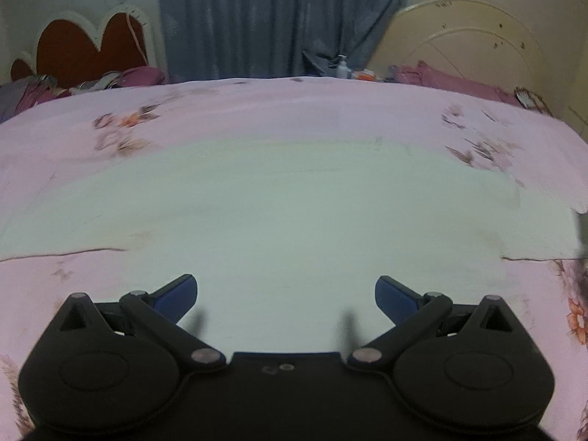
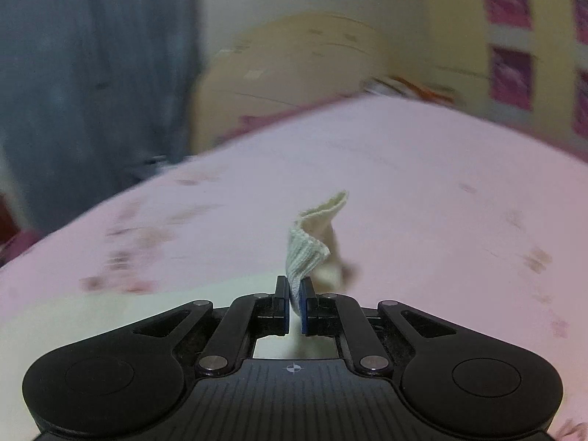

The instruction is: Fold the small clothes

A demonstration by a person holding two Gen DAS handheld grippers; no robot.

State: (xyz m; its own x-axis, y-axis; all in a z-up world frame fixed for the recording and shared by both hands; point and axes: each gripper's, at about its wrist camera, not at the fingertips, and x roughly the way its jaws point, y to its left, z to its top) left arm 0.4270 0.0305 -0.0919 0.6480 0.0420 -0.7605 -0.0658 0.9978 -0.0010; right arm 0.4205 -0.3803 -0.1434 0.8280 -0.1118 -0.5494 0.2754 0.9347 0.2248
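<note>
A pale white-green garment point(image 1: 279, 213) lies spread flat on the pink floral bedsheet point(image 1: 294, 110) in the left wrist view. My left gripper point(image 1: 286, 296) is open and empty, with its blue pads just above the garment's near part. In the right wrist view my right gripper point(image 2: 294, 303) is shut on a ribbed corner of the garment point(image 2: 312, 242), which stands up lifted between the pads. The rest of the garment point(image 2: 110, 316) shows pale at the lower left of that view, which is blurred.
A blue-grey curtain point(image 1: 283, 18) hangs behind the bed. A red heart-shaped headboard point(image 1: 92, 47) stands at the far left and a cream headboard point(image 1: 463, 44) at the far right. Purple bedding point(image 1: 452, 77) and small items lie along the far edge.
</note>
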